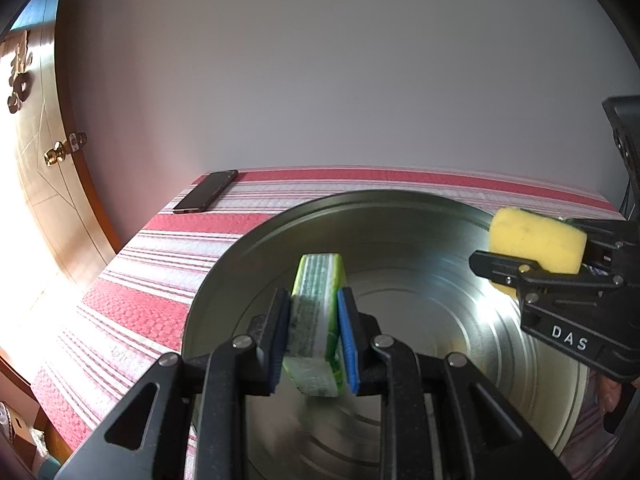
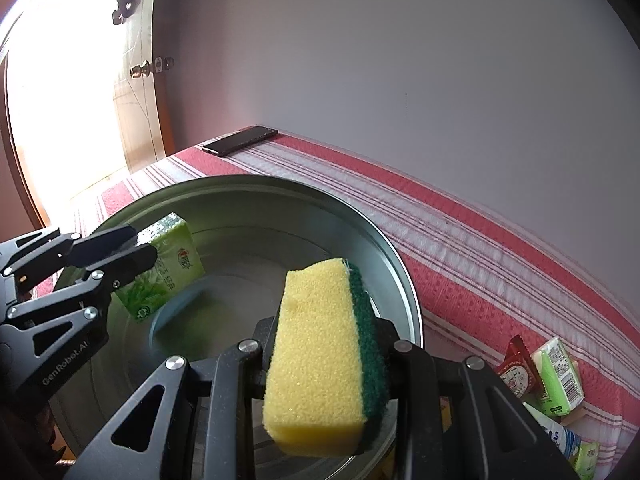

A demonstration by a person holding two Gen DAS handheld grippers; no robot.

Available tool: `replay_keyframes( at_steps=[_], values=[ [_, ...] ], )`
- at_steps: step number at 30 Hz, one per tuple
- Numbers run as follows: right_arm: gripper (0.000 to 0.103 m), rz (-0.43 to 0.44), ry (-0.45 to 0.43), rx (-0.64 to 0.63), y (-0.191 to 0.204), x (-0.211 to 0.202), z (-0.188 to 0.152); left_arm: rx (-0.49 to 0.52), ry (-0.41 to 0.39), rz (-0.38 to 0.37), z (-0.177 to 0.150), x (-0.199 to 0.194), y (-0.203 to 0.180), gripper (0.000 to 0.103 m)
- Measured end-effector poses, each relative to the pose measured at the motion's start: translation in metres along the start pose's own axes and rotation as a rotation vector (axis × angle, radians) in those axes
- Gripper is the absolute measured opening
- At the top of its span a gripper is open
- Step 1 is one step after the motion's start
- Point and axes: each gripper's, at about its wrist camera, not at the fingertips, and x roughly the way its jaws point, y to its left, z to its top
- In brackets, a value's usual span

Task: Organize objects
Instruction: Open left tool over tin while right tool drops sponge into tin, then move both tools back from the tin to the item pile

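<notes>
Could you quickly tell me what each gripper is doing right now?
Left gripper: closed on the green tissue pack.
Right gripper: closed on the yellow-green sponge.

Daylight floods in beside the wooden door (image 1: 38,152), blown out to white there. Glare streaks the metal basin (image 1: 472,280). Fisheye curvature bends the edges; dark vignette fills the corners.

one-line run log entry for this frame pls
left gripper: shut on tissue pack | right gripper: shut on sponge | both over metal basin | phone at cloth's far corner
</notes>
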Motion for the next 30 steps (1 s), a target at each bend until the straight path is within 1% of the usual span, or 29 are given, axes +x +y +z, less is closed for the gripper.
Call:
replay_keyframes(
  at_steps=[5, 6, 8, 9, 10, 11, 12, 13, 14, 16, 18, 21, 25, 30],
  values=[
    [0.032, -0.001, 0.006, 0.001, -0.001, 0.003, -0.001, 0.001, -0.001, 0.005, -0.001, 0.001, 0.001, 0.024],
    [0.032, 0.003, 0.006, 0.003, -0.001, 0.003, -0.001, 0.001, -0.004, 0.011, -0.001, 0.001, 0.001, 0.027],
    [0.032, -0.006, 0.014, 0.002, -0.001, 0.005, 0.000, -0.001, -0.016, 0.013, -0.001, 0.000, 0.003, 0.029],
    [0.034, -0.011, 0.015, 0.002, -0.002, 0.005, -0.001, -0.001, -0.018, 0.021, 0.000, 0.000, 0.003, 0.041],
    [0.042, -0.014, 0.014, 0.001, -0.003, 0.006, -0.001, -0.006, -0.024, 0.029, 0.000, -0.001, 0.003, 0.055],
    [0.057, -0.015, 0.006, 0.004, -0.004, 0.005, -0.002, -0.005, -0.045, 0.018, 0.000, -0.003, 0.004, 0.062],
    [0.063, -0.016, -0.006, 0.011, -0.005, 0.003, -0.002, -0.009, -0.060, 0.022, 0.000, -0.006, 0.004, 0.072],
    [0.068, -0.012, -0.019, 0.019, -0.006, -0.001, -0.003, -0.008, -0.071, 0.028, -0.001, -0.008, 0.004, 0.076],
    [0.068, -0.007, -0.027, 0.026, -0.007, -0.004, -0.003, -0.006, -0.079, 0.032, -0.001, -0.010, 0.004, 0.076],
    [0.068, -0.005, -0.045, 0.043, -0.010, -0.011, -0.005, -0.015, -0.083, 0.028, -0.002, -0.012, 0.004, 0.082],
    [0.068, -0.001, -0.069, 0.059, -0.013, -0.020, -0.006, -0.028, -0.092, 0.025, -0.004, -0.015, 0.005, 0.085],
    [0.068, 0.007, -0.095, 0.071, -0.015, -0.034, -0.010, -0.035, -0.114, 0.027, -0.006, -0.024, 0.003, 0.092],
    [0.068, 0.009, -0.112, 0.083, -0.017, -0.046, -0.013, -0.028, -0.139, 0.035, -0.005, -0.033, -0.003, 0.099],
    [0.069, 0.010, -0.135, 0.106, -0.016, -0.065, -0.021, -0.030, -0.161, 0.032, -0.008, -0.048, -0.012, 0.100]
  ],
)
